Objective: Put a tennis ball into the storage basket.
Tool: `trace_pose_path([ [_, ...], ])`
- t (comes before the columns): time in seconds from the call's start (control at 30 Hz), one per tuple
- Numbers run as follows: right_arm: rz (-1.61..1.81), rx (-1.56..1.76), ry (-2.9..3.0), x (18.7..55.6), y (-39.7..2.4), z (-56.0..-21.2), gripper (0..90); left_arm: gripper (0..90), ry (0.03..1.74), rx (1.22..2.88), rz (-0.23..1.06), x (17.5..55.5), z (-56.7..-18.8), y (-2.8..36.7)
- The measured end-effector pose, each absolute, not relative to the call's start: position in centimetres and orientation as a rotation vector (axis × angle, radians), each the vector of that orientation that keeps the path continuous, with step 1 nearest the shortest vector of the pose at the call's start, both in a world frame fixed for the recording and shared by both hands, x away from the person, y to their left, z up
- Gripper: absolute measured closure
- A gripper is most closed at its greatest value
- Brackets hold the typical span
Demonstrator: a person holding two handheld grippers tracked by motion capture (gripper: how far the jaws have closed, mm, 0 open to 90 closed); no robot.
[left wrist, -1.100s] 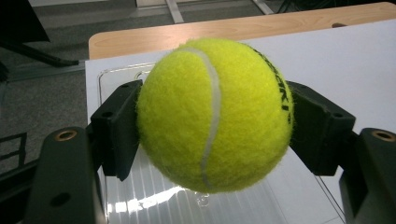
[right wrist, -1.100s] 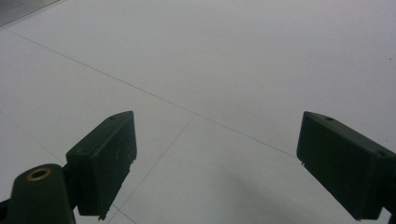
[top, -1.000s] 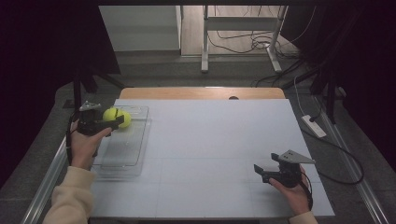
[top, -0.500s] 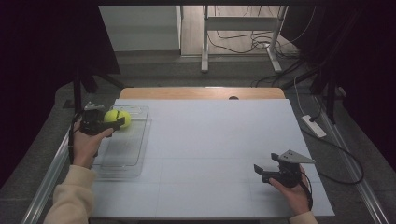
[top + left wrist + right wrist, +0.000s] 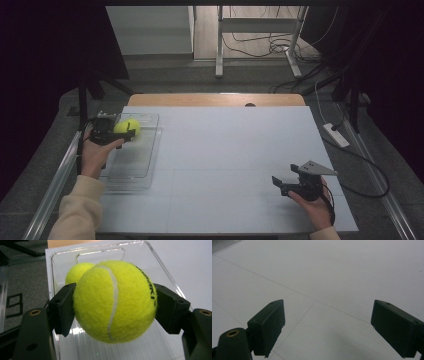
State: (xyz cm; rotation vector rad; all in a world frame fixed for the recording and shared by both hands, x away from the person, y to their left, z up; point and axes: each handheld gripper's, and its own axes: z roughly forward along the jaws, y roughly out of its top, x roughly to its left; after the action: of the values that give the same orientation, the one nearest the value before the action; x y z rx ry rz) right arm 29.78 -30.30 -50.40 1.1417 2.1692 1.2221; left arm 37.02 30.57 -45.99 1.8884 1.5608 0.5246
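Tennis ball (image 5: 113, 301) clamped between the jaws of the left gripper (image 5: 111, 131), both pads pressed into the felt on opposite sides. In the high view the ball (image 5: 127, 126) sits at mid-left of the frame, over the far end of a clear plastic tray (image 5: 131, 165). Second tennis ball (image 5: 78, 272) peeks out behind the held one in the left gripper view, upper left, apparently lying in the tray near its handle cut-out; hard to say if the two balls touch, since the front one blocks the gap.

Right gripper (image 5: 289, 184) at lower right of the high view, jaws spread wide with nothing between them, hovering just over or resting on the bare white worktop (image 5: 230, 150), well apart from the tray.

Step in hand, as I read it: carrying the ball at the tray, either about to drop it in beside the other one or just lifted out. The placing reading looks likelier given the ball already inside.

Next move would call for lowering the ball to a free patch of tray floor, clear of the second ball and the tray wall, then opening the jaws so it settles without rolling out. Right hand has no job yet.
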Motion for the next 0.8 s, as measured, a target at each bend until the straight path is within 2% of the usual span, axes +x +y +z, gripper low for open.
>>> trace_pose_path([
  [0.8,1.217,1.144,2.171,29.8,-30.2,-50.5,12.0,26.7,1.633,1.982,0.445,37.3,-47.7,30.8],
])
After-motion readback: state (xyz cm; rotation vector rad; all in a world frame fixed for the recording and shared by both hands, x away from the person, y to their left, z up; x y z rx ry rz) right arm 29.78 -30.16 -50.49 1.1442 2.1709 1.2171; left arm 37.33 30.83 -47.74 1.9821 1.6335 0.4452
